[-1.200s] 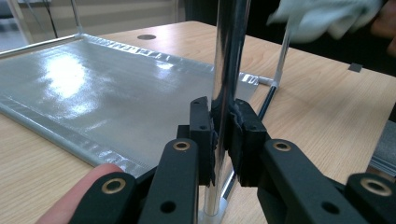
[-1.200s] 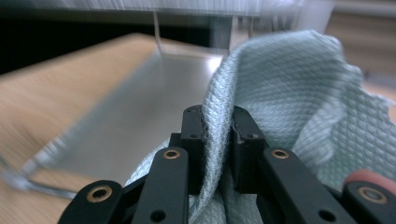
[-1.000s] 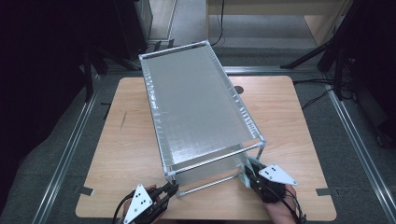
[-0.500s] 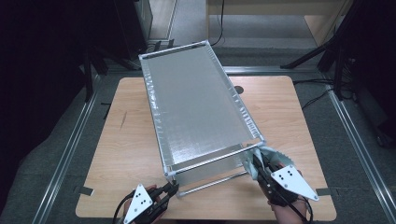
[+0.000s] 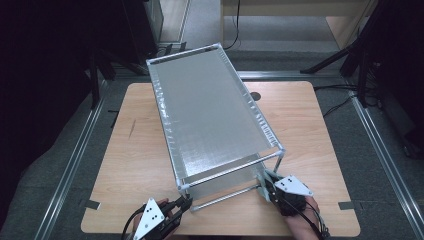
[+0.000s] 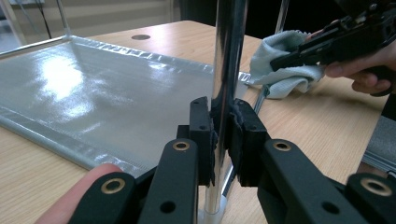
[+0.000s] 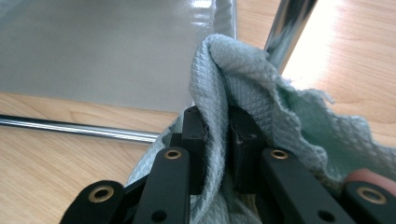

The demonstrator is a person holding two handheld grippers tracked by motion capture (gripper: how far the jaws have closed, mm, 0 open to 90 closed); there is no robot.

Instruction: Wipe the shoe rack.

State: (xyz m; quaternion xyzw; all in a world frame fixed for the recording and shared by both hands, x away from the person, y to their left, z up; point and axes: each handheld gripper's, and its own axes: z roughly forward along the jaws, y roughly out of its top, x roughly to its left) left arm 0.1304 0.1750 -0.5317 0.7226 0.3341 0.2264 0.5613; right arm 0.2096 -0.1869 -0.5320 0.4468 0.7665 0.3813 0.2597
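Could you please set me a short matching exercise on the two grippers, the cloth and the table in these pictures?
Things:
1. left gripper
2. right gripper
3. cloth
4. table

States:
A. pale green, waffle-textured
B. shut on the rack's chrome post
C. light wood, bearing the rack
D. shut on the cloth

Pairs: 1-B, 2-D, 3-A, 4-C

No readable text anywhere — no labels, brands, numbers or signs on anything in these shots, not even up close in the gripper views.
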